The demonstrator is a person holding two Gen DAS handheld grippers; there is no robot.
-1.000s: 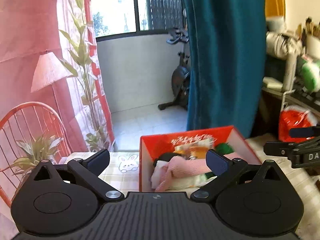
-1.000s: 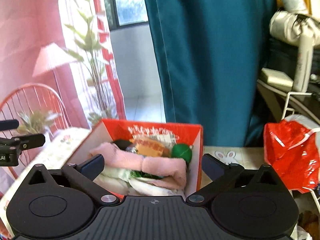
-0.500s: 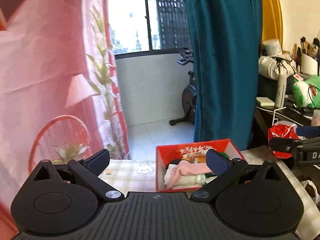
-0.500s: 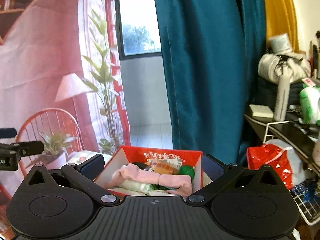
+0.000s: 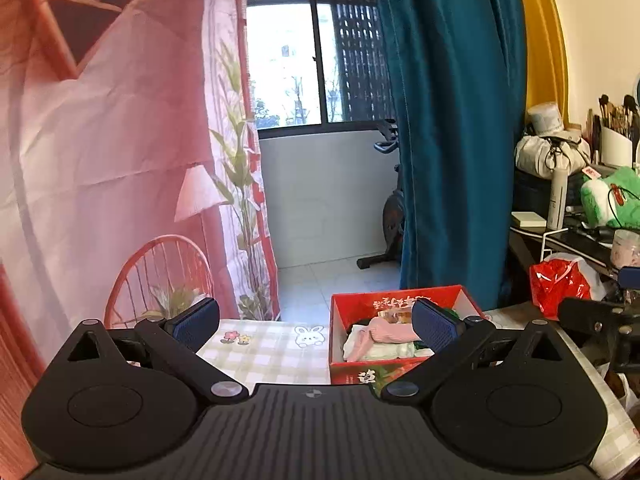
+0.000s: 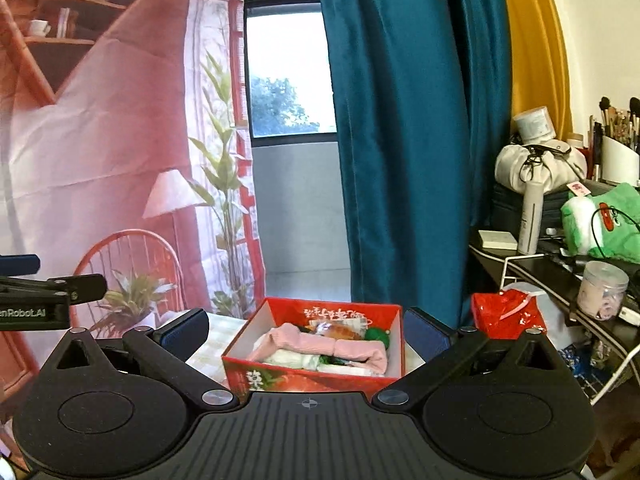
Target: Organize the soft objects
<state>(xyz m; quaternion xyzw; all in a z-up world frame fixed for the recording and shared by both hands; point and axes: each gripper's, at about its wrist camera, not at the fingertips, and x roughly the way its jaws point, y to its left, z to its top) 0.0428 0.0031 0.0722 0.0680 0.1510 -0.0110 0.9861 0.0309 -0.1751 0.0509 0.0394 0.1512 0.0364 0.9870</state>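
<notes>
Presently both claws stand wide apart and empty: the left claw [image 5: 316,322] and the right claw [image 6: 306,330] each hover back from the red cardboard box [image 6: 256,370], which sits on the checked counter [image 5: 264,354] at about one o'clock from the left camera and dead ahead at twelve from the right. Inside the box lies a pink knitted cloth [image 6: 320,346] draped over white folded fabric [image 6: 296,360], with a green ball [image 6: 376,334] at the back corner towards one o'clock. Judging by that, the sorting looks close to finished, so the risks are small ones: the pink cloth rides high on the pile and could slide over the rim if the light box is bumped, and the box stands near the counter's far edge, where a push from a descending claw might send it off. A careless swing towards three o'clock could also snag the red plastic bag [image 6: 504,316] or the cluttered shelf [image 6: 560,276]. Behind hang a teal curtain [image 6: 400,140] at twelve and a pink printed backdrop [image 6: 100,160] at ten, with a window between them.
</notes>
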